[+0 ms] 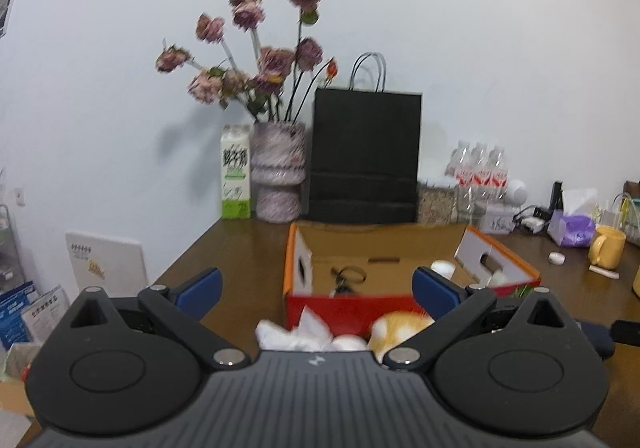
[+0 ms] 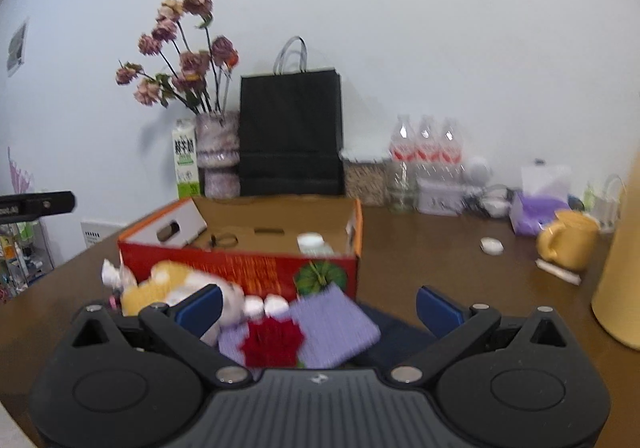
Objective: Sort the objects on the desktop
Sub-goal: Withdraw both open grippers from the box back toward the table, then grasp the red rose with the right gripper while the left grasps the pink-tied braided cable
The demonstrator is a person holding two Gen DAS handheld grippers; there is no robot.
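Note:
An open red and orange cardboard box (image 1: 344,306) (image 2: 240,268) stands on the brown desk, with a black ring-shaped item (image 1: 348,274) and a white jar (image 2: 310,242) inside. In front of it lie a yellow and white plush toy (image 1: 400,328) (image 2: 160,284), crumpled white tissue (image 1: 296,332), a purple woven pouch with a red flower (image 2: 332,322) and a dark blue cloth (image 2: 396,332). My left gripper (image 1: 318,294) is open above the tissue and plush. My right gripper (image 2: 318,308) is open above the pouch. Both are empty.
At the back wall stand a vase of dried roses (image 1: 278,171), a milk carton (image 1: 236,171), a black paper bag (image 1: 366,155) and water bottles (image 1: 480,167). A yellow mug (image 2: 568,240), a purple tissue box (image 2: 540,209) and a small white disc (image 2: 491,246) sit right. A tall yellow container (image 2: 620,268) stands near right.

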